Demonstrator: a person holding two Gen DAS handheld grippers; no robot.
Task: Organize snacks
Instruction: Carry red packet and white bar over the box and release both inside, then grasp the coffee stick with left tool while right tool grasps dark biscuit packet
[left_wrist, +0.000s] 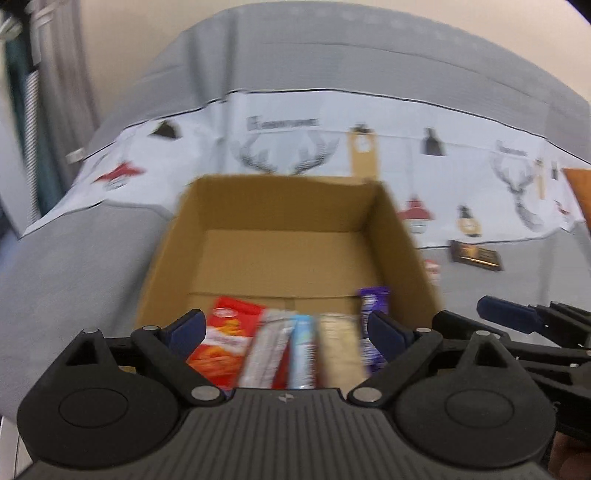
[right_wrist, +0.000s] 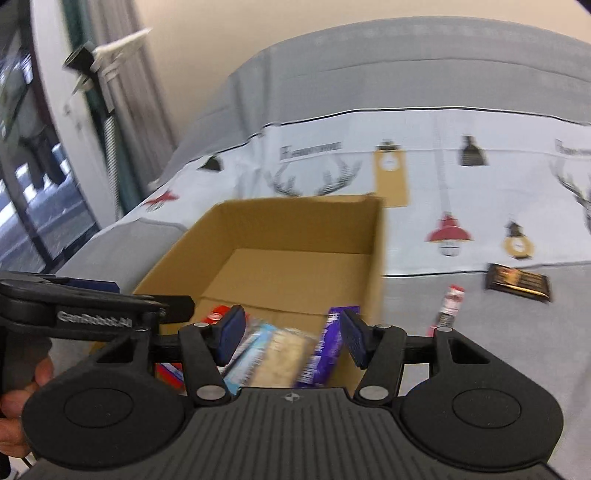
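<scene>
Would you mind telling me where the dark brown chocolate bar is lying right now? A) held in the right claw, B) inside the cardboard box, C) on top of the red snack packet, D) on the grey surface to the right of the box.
D: the dark brown chocolate bar lies flat on the grey surface, outside and right of the cardboard box, and no claw touches it.

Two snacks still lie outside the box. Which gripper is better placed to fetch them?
Probably the right gripper. The dark bar and the red stick lie on the cloth to the right of the box, on that gripper's side. The left gripper is open over the box, farther from both.
</scene>
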